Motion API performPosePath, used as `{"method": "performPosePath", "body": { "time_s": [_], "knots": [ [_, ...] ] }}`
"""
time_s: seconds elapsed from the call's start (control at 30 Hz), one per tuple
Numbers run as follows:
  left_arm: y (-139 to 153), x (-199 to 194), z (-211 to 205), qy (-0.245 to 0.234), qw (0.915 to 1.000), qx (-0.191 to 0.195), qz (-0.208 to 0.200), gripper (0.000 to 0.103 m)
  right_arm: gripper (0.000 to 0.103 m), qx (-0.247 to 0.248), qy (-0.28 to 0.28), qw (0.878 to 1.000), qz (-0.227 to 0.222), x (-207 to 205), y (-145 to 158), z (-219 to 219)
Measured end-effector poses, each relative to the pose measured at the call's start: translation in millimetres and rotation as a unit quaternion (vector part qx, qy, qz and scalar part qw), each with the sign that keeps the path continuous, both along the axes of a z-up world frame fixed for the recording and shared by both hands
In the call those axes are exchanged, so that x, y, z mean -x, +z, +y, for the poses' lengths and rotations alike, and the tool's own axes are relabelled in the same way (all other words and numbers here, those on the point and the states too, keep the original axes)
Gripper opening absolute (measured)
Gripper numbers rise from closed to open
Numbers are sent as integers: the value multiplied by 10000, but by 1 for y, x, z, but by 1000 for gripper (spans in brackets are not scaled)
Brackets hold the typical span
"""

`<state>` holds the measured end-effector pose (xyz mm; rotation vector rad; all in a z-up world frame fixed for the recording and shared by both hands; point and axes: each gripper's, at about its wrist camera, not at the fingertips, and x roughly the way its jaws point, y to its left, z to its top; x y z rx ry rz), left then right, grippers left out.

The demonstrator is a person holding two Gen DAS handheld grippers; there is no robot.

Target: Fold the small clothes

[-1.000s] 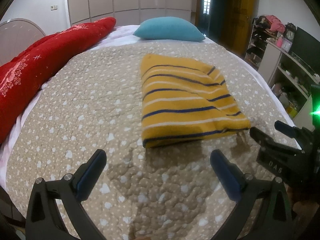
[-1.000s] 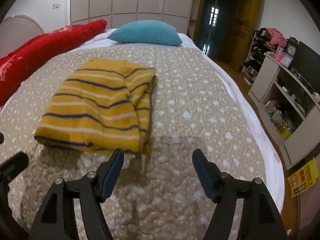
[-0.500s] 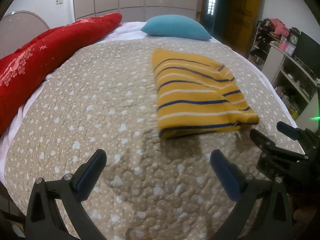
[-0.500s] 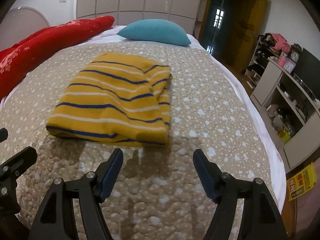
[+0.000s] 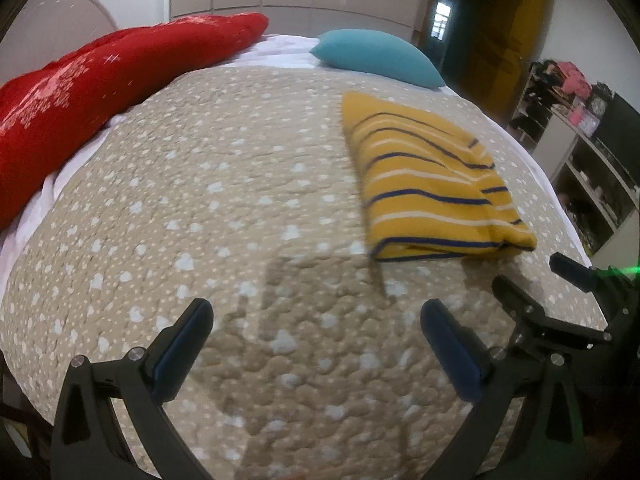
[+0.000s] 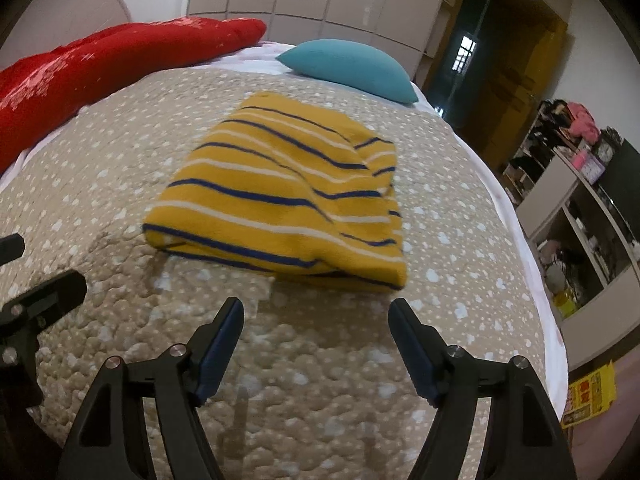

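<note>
A yellow garment with blue and white stripes point(image 5: 432, 184) lies folded flat on the beige dotted bedspread point(image 5: 240, 208). In the right wrist view it point(image 6: 288, 196) sits just beyond my right gripper point(image 6: 316, 320), which is open and empty above the bedspread. My left gripper point(image 5: 316, 320) is open and empty, to the left of the garment's near edge. The right gripper also shows at the right edge of the left wrist view point(image 5: 560, 280).
A long red blanket roll point(image 5: 100, 92) lies along the bed's left side. A teal pillow point(image 5: 376, 56) lies at the head. White shelves with clutter point(image 6: 592, 208) stand right of the bed. A yellow packet point(image 6: 588, 396) lies on the floor.
Both grippers have swung left and pulled back a little, so the garment now sits further right in both views. The garment itself has not moved. Both grippers stay open.
</note>
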<state>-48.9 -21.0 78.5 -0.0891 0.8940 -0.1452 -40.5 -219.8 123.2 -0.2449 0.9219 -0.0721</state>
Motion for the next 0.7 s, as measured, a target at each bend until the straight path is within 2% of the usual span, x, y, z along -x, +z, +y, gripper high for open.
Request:
{"method": "performPosePath", "body": {
  "time_s": [0.4,0.7],
  "knots": [
    [-12,-2,37,297,9990,305,123,103,79,154,464,9988,-95,5,4,39],
    [-8,1,36,299,9993,236,4,103,80,115,594,9981,-77,7,4,49]
  ]
}}
